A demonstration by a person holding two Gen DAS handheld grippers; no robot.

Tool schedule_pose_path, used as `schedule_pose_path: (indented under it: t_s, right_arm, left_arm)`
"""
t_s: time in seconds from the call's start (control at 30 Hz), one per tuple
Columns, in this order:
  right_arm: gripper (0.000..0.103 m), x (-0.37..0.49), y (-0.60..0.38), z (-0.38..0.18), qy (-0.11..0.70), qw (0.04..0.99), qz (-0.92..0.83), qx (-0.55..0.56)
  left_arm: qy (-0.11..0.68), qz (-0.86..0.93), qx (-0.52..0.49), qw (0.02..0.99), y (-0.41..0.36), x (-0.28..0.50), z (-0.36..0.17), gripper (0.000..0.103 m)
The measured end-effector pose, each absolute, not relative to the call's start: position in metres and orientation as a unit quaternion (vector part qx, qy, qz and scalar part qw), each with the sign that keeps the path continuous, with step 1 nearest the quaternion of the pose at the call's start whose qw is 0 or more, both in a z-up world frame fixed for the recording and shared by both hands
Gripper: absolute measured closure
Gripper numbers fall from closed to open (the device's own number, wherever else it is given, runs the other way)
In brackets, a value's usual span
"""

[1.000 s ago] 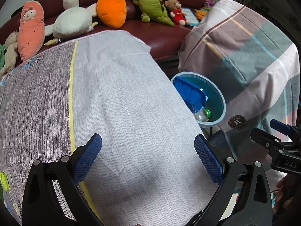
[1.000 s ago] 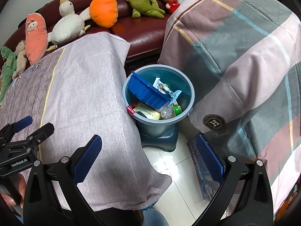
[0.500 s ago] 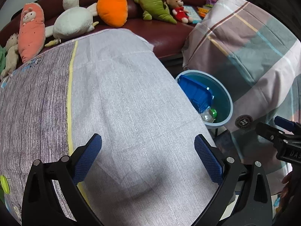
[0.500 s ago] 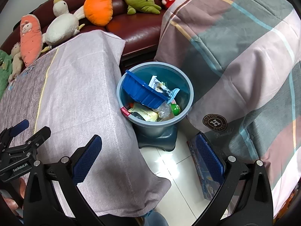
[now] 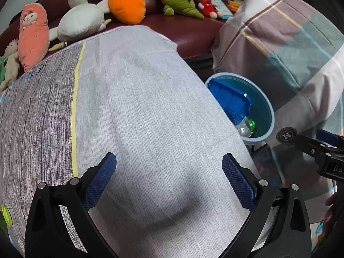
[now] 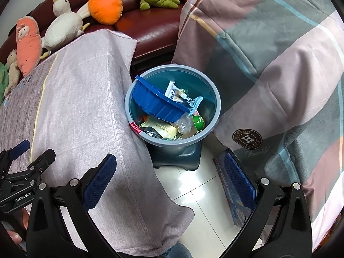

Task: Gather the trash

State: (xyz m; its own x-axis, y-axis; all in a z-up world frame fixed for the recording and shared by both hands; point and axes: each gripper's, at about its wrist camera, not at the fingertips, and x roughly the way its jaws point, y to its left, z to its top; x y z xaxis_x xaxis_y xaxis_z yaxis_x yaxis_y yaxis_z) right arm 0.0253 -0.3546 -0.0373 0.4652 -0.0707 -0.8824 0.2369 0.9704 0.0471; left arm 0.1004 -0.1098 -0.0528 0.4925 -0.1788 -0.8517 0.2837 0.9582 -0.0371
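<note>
Both jaws spread and empty, left hand-held gripper [image 5: 168,167] over bare bench cloth [image 5: 139,107], right hand-held gripper [image 6: 169,169] near floor bin [image 6: 211,92] holding tray [image 6: 157,103] and wrappers; likely finished, scan for leftovers before moving.

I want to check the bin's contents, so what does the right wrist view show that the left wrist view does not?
Only the right wrist view shows the white snack wrapper, the cream pouch, the bin's dark base and the tiled floor. Only the left wrist view shows the broad top of the grey tablecloth under the open left tool. Both share the blue bin, the blue tray leaning inside it, the green cap, the plaid cover and the plush toys on the sofa.
</note>
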Motion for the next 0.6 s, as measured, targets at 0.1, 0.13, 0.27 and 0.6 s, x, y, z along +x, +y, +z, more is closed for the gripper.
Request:
schedule_pose_path:
  t_s: [0.1,0.13,0.27,0.6]
  right_arm:
    - [0.007,0.030,-0.354,-0.040,0.513,0.850,-0.091,0.081]
    - [0.007,0.032,-0.354,-0.042,0.514,0.849,-0.091,0.080]
    - [0.007,0.037,-0.352,-0.046,0.519,0.846,-0.089,0.078]
    - [0.007,0.048,-0.348,-0.049,0.524,0.844,-0.086,0.075]
  left_arm:
    - [0.487,-0.131,0.056,0.861,-0.110,0.103,-0.056,0.004]
    - [0.488,-0.131,0.056,0.861,-0.110,0.104,-0.056,0.004]
    - [0.491,-0.128,0.061,0.859,-0.110,0.107,-0.060,0.004]
    - [0.493,-0.124,0.064,0.859,-0.108,0.115,-0.065,0.004]
